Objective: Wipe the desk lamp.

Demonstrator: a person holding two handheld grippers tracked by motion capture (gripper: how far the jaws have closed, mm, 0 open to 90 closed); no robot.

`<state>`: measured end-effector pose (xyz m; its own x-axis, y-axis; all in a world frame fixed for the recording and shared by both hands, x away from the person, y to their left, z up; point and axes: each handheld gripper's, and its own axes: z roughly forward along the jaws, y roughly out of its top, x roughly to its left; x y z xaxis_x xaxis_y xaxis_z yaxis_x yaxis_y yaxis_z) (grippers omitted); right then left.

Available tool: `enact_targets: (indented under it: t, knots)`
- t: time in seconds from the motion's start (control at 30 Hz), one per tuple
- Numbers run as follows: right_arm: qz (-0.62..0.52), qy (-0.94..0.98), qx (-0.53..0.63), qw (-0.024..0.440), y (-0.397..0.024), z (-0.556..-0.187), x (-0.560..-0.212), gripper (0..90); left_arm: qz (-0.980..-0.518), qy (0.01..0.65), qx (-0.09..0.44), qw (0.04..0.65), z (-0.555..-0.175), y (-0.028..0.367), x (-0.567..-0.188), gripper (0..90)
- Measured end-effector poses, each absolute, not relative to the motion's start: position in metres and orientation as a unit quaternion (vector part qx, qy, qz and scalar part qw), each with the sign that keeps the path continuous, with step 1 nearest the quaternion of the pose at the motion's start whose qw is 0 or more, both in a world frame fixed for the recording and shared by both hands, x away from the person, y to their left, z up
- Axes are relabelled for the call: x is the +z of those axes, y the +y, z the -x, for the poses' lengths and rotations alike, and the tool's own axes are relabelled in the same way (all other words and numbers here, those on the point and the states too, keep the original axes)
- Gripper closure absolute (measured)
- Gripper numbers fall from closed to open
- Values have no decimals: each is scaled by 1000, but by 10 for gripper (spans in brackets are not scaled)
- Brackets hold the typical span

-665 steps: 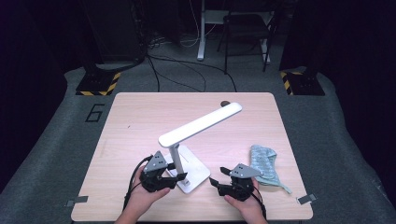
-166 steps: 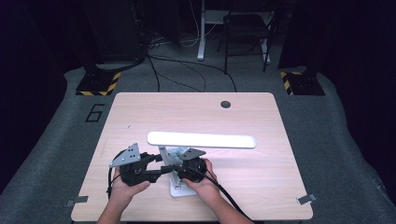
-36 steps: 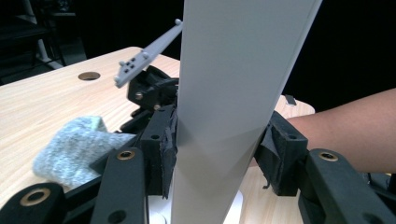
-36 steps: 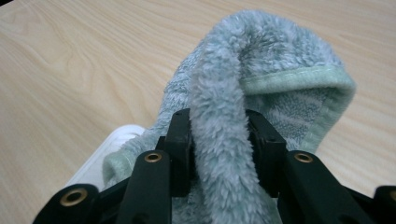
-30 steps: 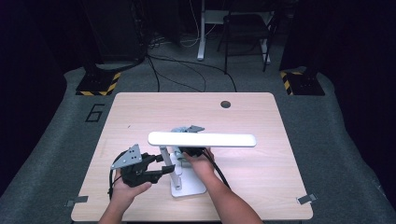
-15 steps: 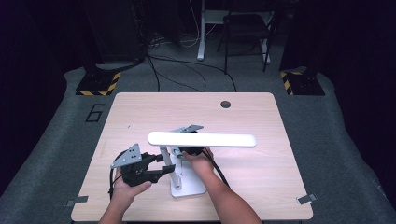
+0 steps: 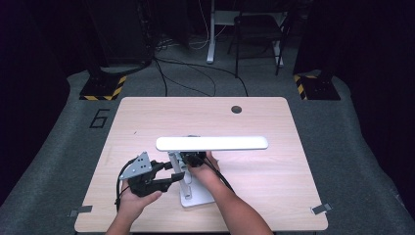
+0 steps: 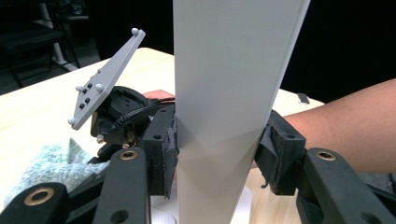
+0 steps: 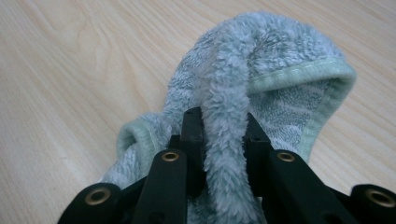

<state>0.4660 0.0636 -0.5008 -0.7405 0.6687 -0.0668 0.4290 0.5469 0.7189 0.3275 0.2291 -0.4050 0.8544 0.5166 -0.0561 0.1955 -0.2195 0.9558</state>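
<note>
Now the left gripper [image 7: 177, 177] is clamped on the lamp post [image 8: 224, 116]: in the left gripper view both pads press the flat sides of the white post, which stands upright between the jaws. The right gripper [image 9: 223, 154] is closed on a fold of the blue-green cloth [image 9: 261, 88], and its jaws have just been closing on it; the fold stands pinched between the two pads, while the rest of the cloth lies on the table [image 9: 70, 60].

In the high view the lamp head [image 7: 212, 143] is a long white bar. Its long axis runs from left to right across the table, level, above the base [image 7: 198, 198]. The right gripper [image 7: 192, 159] sits just under this bar, near its left part and close beside the post, so it is the nearer hand to the head. The left gripper holds the post from the left side, lower, and steadies the lamp.

I judge that the cloth is for wiping the lamp. The coming move turns on this relation: the head lies above the cloth and stretches far to the right, so the right hand must lift the cloth and travel along that axis, while the left hand keeps the post from tipping.
</note>
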Motion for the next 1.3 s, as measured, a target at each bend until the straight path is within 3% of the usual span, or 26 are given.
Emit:
enact_targets:
  t: [0.43,0.63,0.87,1.03,1.3]
  knots:
    - [-330,856,355,180,46,-467,-501,735,-771,228,138,578,-326,227,-405,537]
    - [-355,841,378,155,36,-472,-504,723,-781,203,76,586,-340,232,-405,505]
    - [-362,839,374,159,40,-470,-505,723,-780,174,21,600,-356,230,-408,478]
    - [-358,841,373,159,44,-470,-505,720,-782,164,16,601,-358,228,-409,482]
    - [-338,850,364,177,46,-469,-505,722,-785,182,81,587,-347,223,-404,517]
